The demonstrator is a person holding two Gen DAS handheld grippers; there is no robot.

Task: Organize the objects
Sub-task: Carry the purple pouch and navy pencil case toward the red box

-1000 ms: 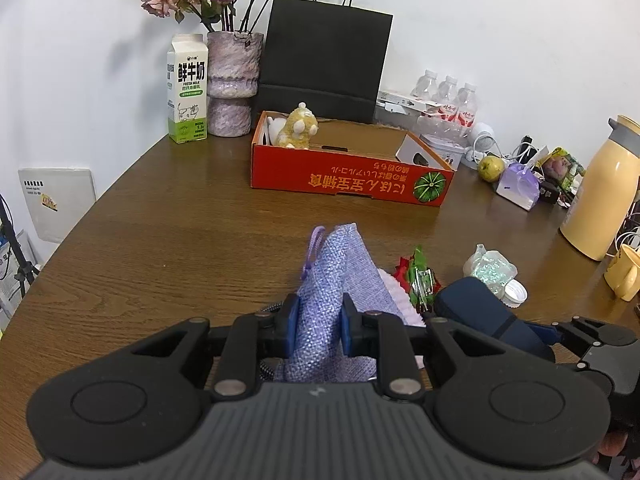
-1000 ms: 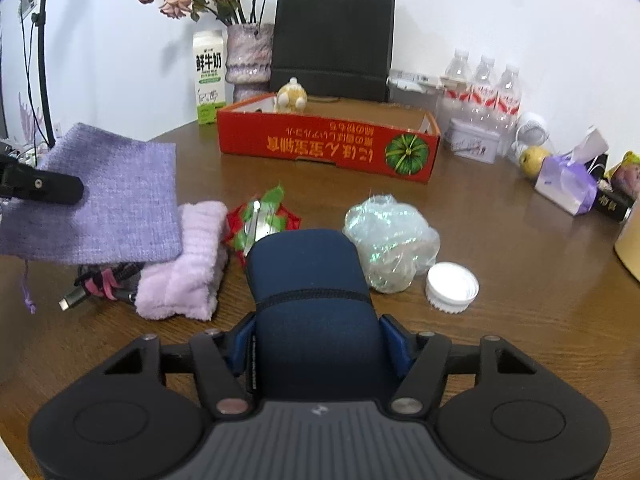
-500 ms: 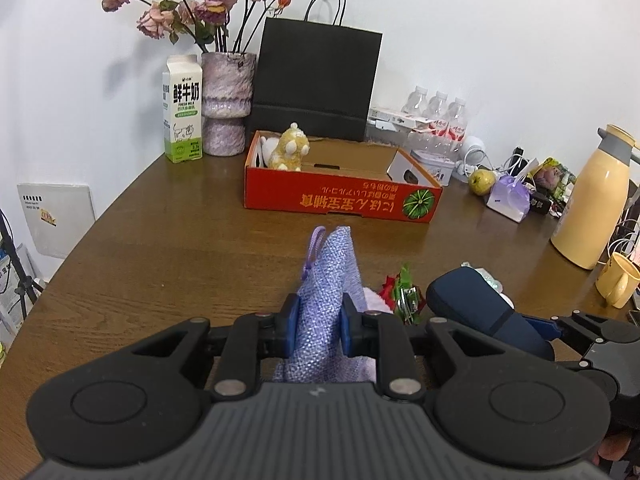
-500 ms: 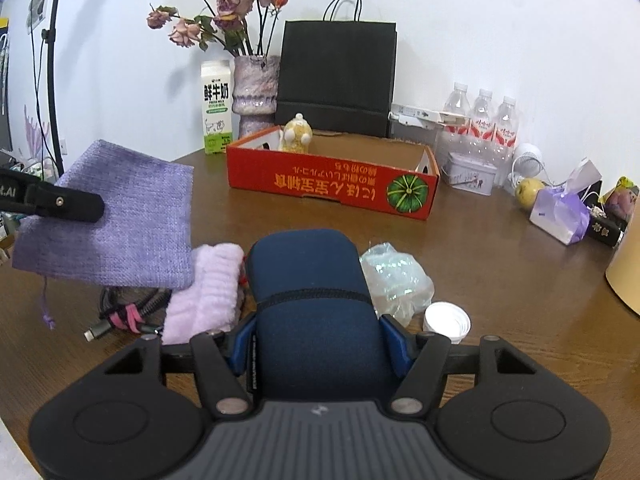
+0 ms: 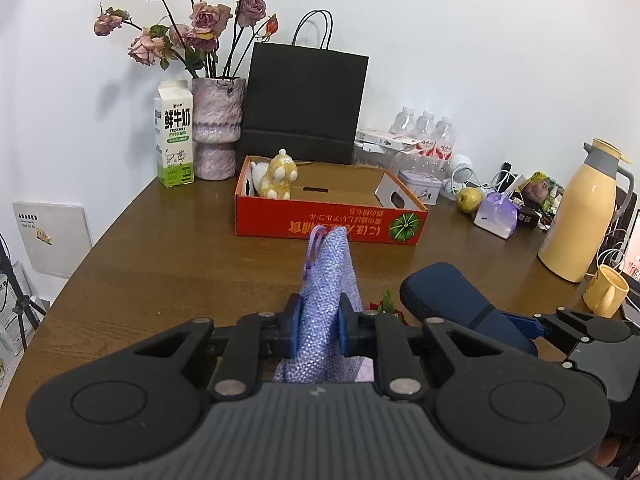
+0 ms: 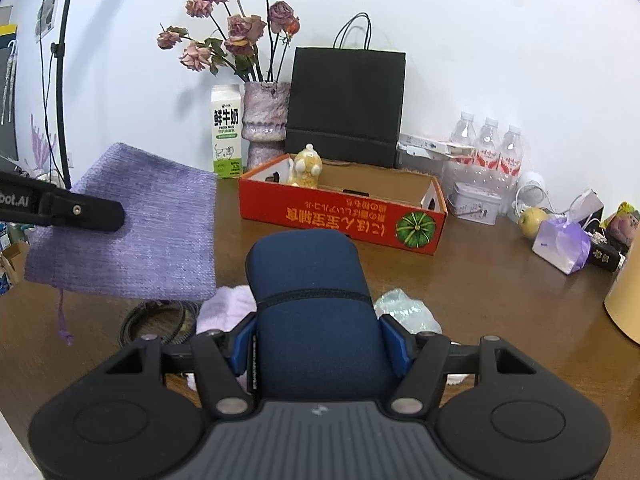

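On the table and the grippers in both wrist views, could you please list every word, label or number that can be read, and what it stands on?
"鲜牛奶" and "FRESH MILK": milk carton; smaller print below unreadable.
"bot.AI", cut off at the picture's edge: left gripper's finger, right wrist view.
Orange characters, upside down: red cardboard box; too blurred to read surely.
Water bottles' red labels: unreadable.

Purple pouch [image 6: 132, 232]: coarse woven cloth, matt. Navy case [image 6: 316, 300]: smooth matt fabric with a stitched seam; the surface [image 5: 160, 264] is brown wood with a low sheen, and the red box [image 5: 332, 220] is printed cardboard. Black bag [image 5: 304, 104]: matt paper; cream flask [image 5: 580, 212]: glossy.
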